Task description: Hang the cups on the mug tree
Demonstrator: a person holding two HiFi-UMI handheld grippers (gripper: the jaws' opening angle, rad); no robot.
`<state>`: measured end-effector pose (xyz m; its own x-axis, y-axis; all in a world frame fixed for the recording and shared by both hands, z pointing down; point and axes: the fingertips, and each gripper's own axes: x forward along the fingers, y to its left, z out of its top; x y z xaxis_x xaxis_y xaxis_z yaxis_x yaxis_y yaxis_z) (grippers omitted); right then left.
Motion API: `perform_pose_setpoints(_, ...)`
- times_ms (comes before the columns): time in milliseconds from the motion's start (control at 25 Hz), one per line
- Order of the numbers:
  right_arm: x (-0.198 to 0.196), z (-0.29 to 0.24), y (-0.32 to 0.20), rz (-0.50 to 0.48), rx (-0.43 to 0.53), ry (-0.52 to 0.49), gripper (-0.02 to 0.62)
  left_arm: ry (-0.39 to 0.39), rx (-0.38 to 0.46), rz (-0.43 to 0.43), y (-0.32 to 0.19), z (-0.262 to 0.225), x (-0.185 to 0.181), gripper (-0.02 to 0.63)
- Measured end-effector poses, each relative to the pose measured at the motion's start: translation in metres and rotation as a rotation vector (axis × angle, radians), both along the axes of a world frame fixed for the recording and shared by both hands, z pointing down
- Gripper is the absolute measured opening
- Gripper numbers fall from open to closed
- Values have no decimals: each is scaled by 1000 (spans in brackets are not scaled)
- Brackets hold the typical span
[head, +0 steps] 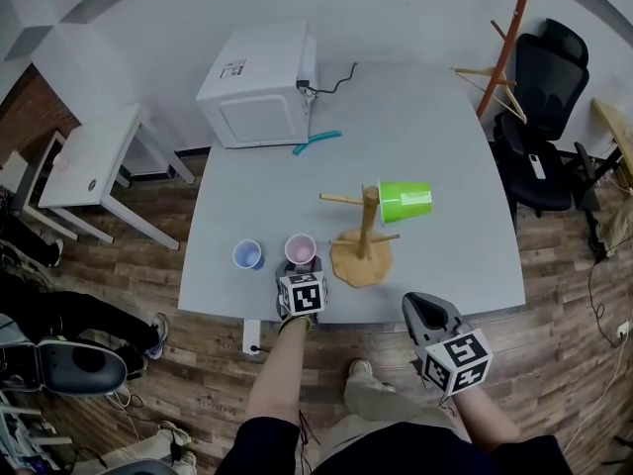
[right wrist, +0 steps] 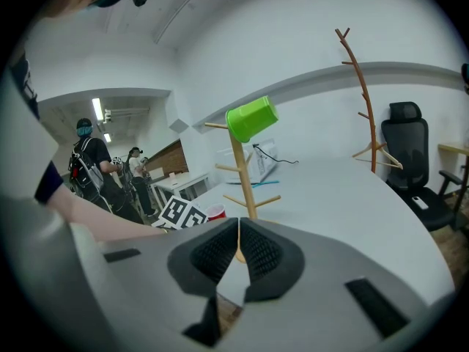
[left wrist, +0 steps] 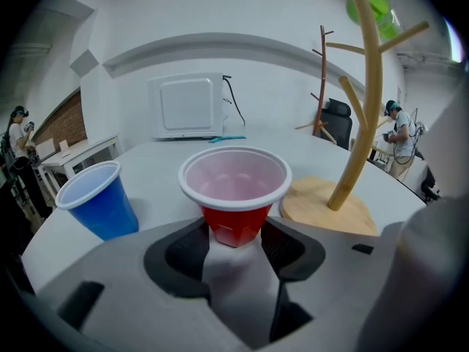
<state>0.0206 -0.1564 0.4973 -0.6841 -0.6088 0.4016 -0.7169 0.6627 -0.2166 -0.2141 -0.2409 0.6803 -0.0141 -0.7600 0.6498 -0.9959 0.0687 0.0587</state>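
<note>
A red cup [head: 300,249] with a white inside stands near the table's front edge, and its base [left wrist: 234,226] sits between the pads of my left gripper [left wrist: 234,235], which press on its sides. To its left a blue cup [left wrist: 99,200] stands upright and free. The wooden mug tree [head: 364,236] rises just right of the red cup, with a green cup [head: 406,201] hanging on its upper right peg. My right gripper [head: 425,312] hovers off the front edge, shut and empty, facing the tree [right wrist: 242,167].
A white microwave [head: 259,85] and a teal tool [head: 316,142] lie at the table's far side. A black office chair [head: 542,117] and a coat stand [head: 504,43] are to the right, a white side table [head: 94,161] to the left. People stand in the background.
</note>
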Motion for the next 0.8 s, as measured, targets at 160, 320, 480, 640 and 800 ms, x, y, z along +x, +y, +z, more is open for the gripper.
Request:
perform_pose_setpoints(160, -2, -5, 1, -6, 10, -8, 31, -12, 20, -8, 2, -1, -5, 232)
perform_pose_setpoints(320, -4, -8, 4, -9, 16, -12, 31, -13, 33, -8, 3, -8, -7, 230)
perform_pose_setpoints(480, -5, -10, 7, -13, 20, -17, 31, -4, 41, -3, 6, -25, -6, 230)
perform_pose_setpoints(640, -5, -14, 10, -17, 28, -24, 31, -2, 71, 9, 5, -46, -5, 229)
perform_pose_setpoints(800, -4, -18, 15, -19, 38, -31, 31, -32, 104, 31, 2, -68, -5, 229)
